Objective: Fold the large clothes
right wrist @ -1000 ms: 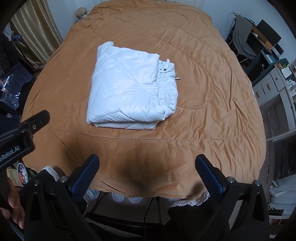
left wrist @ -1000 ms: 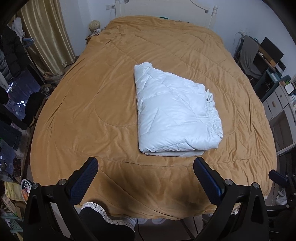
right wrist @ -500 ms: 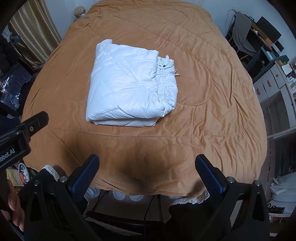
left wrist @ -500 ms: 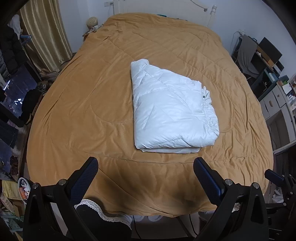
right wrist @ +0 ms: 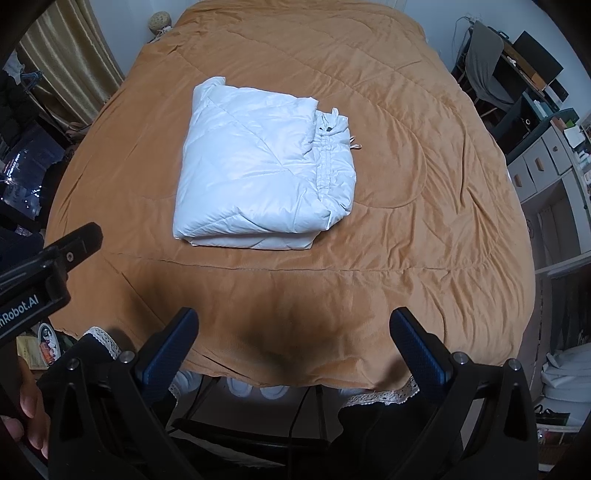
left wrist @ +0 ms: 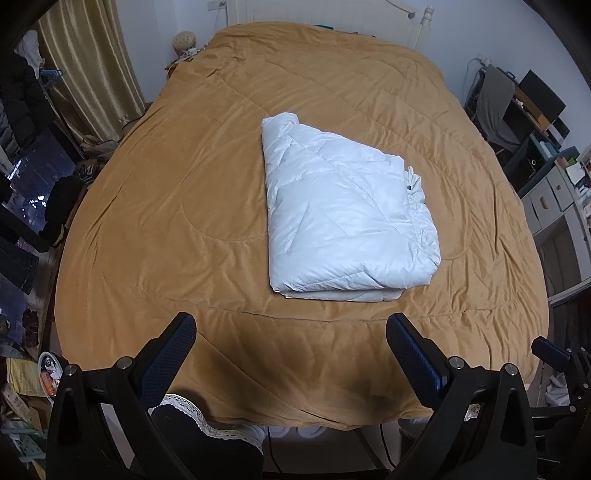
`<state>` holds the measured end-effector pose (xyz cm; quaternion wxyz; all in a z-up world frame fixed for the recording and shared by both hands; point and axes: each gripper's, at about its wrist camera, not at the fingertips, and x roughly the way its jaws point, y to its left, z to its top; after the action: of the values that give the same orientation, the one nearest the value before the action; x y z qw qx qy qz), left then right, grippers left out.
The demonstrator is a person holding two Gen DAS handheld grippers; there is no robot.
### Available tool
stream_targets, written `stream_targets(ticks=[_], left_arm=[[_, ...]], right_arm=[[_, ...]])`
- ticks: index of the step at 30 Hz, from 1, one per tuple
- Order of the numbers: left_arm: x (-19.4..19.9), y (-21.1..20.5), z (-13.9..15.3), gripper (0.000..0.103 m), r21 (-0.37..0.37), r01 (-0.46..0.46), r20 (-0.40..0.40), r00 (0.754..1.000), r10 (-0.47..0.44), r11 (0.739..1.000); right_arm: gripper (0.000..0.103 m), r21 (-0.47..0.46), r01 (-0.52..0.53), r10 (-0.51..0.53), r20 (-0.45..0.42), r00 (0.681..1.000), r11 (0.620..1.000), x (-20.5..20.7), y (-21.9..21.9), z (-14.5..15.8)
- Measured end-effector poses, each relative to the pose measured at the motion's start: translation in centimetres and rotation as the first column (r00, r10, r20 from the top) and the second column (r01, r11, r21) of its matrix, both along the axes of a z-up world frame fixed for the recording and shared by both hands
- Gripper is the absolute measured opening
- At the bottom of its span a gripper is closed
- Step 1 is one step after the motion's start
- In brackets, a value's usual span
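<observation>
A white quilted puffy jacket [left wrist: 343,218] lies folded into a compact rectangle in the middle of the bed's mustard-brown cover [left wrist: 177,192]. It also shows in the right wrist view [right wrist: 258,166], with its gathered edge on the right side. My left gripper [left wrist: 291,343] is open and empty, held above the foot edge of the bed, well short of the jacket. My right gripper [right wrist: 295,339] is open and empty over the same foot edge. The left gripper's body shows at the left of the right wrist view [right wrist: 48,266].
A gold curtain [left wrist: 88,70] and dark hanging clothes stand at the left. A desk with a chair [left wrist: 495,107] and grey drawers [left wrist: 554,192] stand at the right. A white headboard [left wrist: 332,14] is at the far end. Clutter lies on the floor at lower left.
Both grippers have pulled back and risen a little from the bed, so the folded jacket sits slightly farther away in both views. Both stay open. The jacket has not moved.
</observation>
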<state>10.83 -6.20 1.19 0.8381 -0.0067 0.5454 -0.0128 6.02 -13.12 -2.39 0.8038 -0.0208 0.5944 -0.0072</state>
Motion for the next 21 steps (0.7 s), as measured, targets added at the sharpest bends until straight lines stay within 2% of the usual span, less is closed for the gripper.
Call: stream_targets(ticks=[21], left_arm=[[-0.25,-0.26,-0.54,0.103,-0.002,0.004,-0.022,1.0,-0.004,1.0]], right_arm=[[0.103,0.025,0.02,-0.019,-0.034,0.999,0.999,-0.01,-0.39,-0.56]])
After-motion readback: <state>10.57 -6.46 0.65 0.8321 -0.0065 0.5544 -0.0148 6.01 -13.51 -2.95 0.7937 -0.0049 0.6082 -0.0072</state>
